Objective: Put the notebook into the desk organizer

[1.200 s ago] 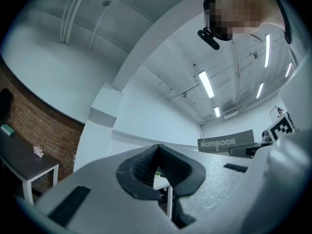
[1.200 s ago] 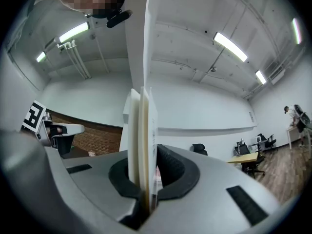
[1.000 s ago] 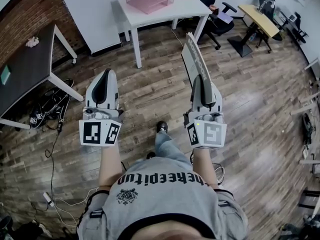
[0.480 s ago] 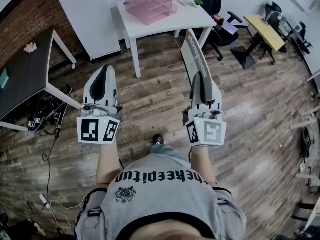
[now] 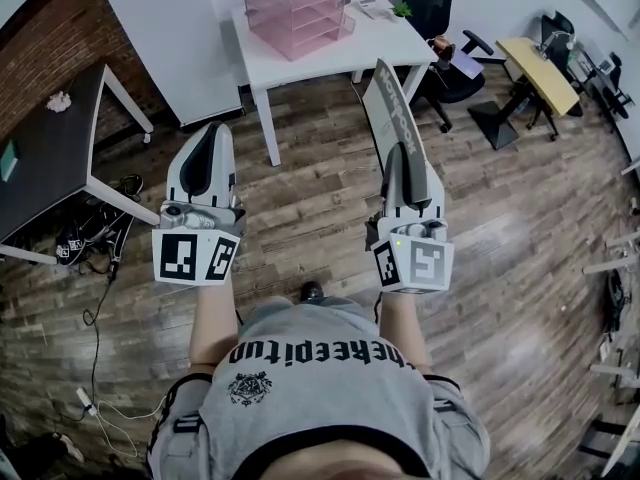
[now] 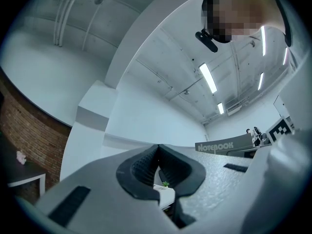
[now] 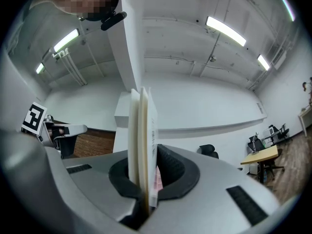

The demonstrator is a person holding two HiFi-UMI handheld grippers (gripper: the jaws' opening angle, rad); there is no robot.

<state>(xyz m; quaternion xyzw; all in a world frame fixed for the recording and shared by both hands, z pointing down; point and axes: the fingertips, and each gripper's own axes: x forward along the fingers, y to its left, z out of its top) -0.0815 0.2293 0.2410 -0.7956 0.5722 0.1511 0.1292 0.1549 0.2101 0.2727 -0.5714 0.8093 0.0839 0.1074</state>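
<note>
Both forearms are stretched forward from the body, side by side and apart, over the wooden floor (image 5: 300, 188). The marker cubes are turned back toward the head camera. Each claw is aimed away from the person, toward the white surface (image 5: 335, 53), with its tip tilted slightly upward.

The left claw (image 5: 212, 136) is carried at the left with its jaws brought together. In the left gripper view the tips of the left claw (image 6: 158, 154) are seen meeting, and nothing is held between them.

The right claw (image 5: 400, 158) is closed on the notebook (image 5: 392, 113). In the right gripper view the notebook (image 7: 141, 130) is seen standing on edge between the pads of the right claw (image 7: 145, 177). Its cream pages are shown between the two covers, and one end is clamped.

The notebook's long axis is laid along the line of the right claw. It is pointed away from the person and a little upward, and most of its length is left projecting past the jaw tips. Its free end is directed toward the near right part of the white surface, above the floor. From the left gripper view the word NOTEBOOK is read on the notebook (image 6: 219, 146).

The pink desk organizer (image 5: 295, 10), a stack of trays, is stood on the white surface, well apart from the notebook.
</note>
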